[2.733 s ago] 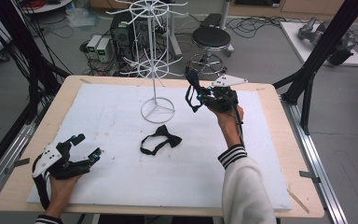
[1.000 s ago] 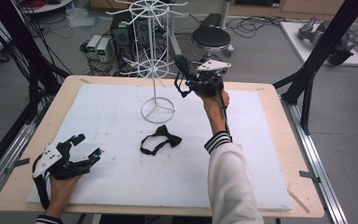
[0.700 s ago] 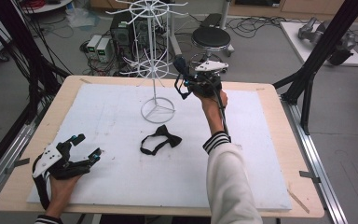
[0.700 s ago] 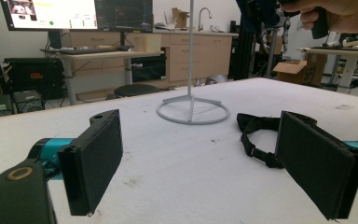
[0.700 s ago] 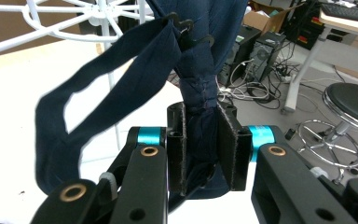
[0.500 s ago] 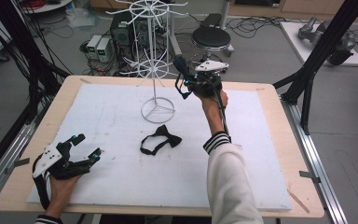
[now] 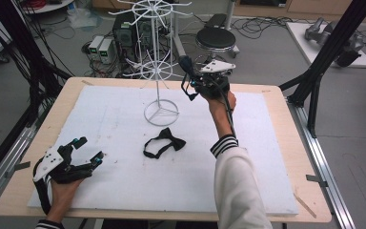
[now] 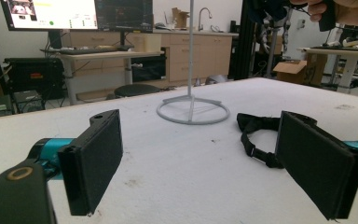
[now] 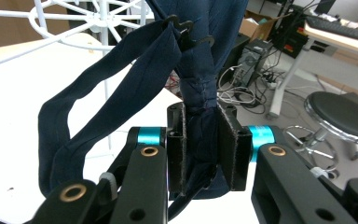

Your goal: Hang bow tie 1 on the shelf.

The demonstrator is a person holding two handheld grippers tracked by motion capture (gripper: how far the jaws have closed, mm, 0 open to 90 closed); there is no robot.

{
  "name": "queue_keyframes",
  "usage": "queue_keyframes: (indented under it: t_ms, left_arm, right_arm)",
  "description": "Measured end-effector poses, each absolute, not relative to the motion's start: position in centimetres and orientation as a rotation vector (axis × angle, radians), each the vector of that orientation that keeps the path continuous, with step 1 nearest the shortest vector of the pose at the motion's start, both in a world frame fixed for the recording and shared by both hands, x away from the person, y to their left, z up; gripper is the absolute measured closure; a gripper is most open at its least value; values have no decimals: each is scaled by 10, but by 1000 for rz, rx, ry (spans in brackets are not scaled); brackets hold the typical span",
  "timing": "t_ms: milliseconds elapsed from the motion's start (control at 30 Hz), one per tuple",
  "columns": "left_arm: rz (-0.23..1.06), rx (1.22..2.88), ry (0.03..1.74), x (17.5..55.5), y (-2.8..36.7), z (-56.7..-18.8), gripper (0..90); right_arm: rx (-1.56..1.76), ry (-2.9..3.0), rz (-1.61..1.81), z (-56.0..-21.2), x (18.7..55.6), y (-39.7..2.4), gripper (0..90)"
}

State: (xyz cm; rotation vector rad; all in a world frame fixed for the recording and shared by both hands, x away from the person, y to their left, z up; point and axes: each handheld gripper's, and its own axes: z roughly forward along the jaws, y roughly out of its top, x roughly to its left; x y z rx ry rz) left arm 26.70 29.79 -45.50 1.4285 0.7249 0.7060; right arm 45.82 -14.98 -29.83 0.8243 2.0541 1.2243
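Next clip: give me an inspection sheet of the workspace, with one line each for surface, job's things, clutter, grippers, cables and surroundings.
Surface: white mat on a wooden table, faintly smudged.
Job's things: navy bow tie clamped in the right gripper, its strap hanging loose beside the white wire rack; black bow tie lying flat on the mat in front of the rack's ring base.
Clutter: nothing seen on the mat.
Grippers: right gripper raised near the rack's lower tier, shut on the navy bow tie; left gripper resting on the mat at the near left corner, jaws wide apart, nothing between them.
Cables: loose runs on the floor beyond the table.
Surroundings: black stool, computer towers, black frame struts.
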Motion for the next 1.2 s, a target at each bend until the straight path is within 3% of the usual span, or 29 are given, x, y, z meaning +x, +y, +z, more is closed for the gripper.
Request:
queue_keyframes:
  t_ms: [1200]
  left_arm:
    - [706,1422,725,267,298,-455,154]
  right_arm:
    - [800,2099,1143,-294,466,-134,750]
